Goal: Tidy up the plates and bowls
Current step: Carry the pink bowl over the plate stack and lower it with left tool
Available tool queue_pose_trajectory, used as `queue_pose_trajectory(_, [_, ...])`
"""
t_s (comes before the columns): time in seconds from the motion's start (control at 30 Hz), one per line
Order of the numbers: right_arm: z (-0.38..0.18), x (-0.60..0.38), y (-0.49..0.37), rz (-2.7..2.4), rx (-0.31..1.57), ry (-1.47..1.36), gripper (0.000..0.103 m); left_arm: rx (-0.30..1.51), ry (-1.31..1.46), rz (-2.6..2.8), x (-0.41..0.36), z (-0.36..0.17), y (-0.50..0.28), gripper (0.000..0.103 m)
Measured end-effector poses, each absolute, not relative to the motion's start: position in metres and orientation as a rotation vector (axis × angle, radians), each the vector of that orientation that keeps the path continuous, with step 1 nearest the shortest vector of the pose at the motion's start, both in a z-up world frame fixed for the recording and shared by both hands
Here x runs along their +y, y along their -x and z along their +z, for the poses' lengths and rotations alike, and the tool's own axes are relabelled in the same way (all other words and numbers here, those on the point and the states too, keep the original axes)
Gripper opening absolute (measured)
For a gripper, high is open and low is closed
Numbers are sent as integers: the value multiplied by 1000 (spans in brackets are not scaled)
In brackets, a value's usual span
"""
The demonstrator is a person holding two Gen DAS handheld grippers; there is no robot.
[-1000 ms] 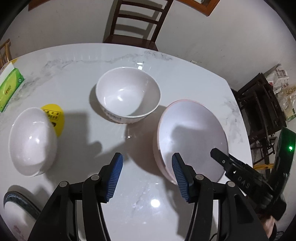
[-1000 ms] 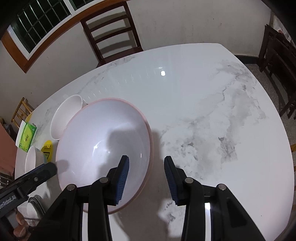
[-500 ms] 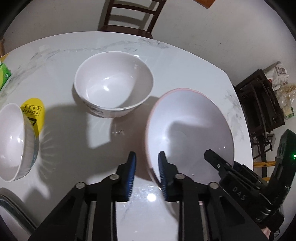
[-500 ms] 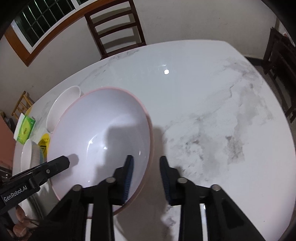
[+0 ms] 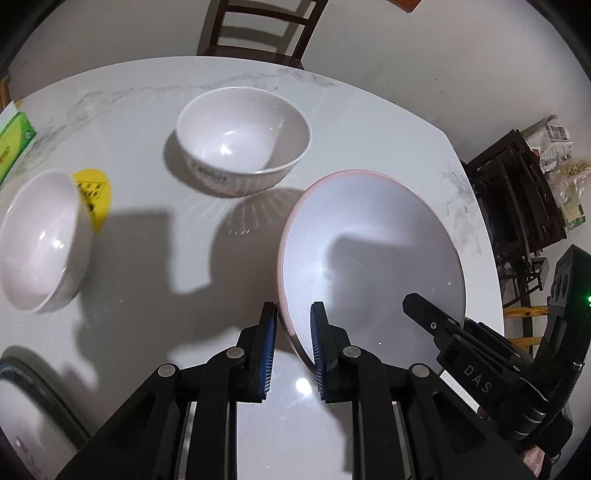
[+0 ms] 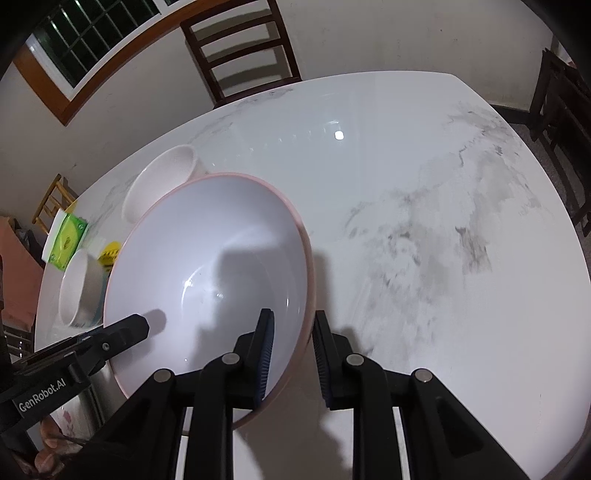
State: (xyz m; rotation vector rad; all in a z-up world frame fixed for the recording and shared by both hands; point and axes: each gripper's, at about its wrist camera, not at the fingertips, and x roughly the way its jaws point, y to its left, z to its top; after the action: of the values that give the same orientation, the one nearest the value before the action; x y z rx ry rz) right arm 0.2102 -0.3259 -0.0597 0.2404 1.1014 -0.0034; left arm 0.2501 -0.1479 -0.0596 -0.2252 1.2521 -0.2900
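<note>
A large pink-rimmed bowl (image 5: 373, 254) is held between both grippers, its white inside facing up; it also shows in the right wrist view (image 6: 214, 266). My left gripper (image 5: 293, 347) is shut on its left rim. My right gripper (image 6: 291, 354) is shut on its right rim and shows in the left wrist view (image 5: 436, 325) too. A white ribbed bowl (image 5: 243, 136) stands upright on the marble table (image 5: 147, 258) behind it. A smaller white bowl (image 5: 40, 240) stands at the left.
A yellow sticker (image 5: 94, 192) and a green tissue box (image 5: 11, 147) lie at the table's left. A plate's edge (image 5: 33, 402) shows at bottom left. A wooden chair (image 5: 258, 33) stands behind the table. Dark chairs (image 5: 517, 195) stand at the right.
Both grippers have closed from open onto opposite rims of the large pink-rimmed bowl. The left gripper has moved in to the right onto the bowl's rim.
</note>
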Motion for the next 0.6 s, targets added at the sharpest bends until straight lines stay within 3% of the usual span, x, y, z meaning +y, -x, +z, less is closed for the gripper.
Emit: queue_pose_trajectory(0.6, [-50, -273, -119, 52, 1105, -231, 22, 1232, 230, -265, -90, -46, -156, 15])
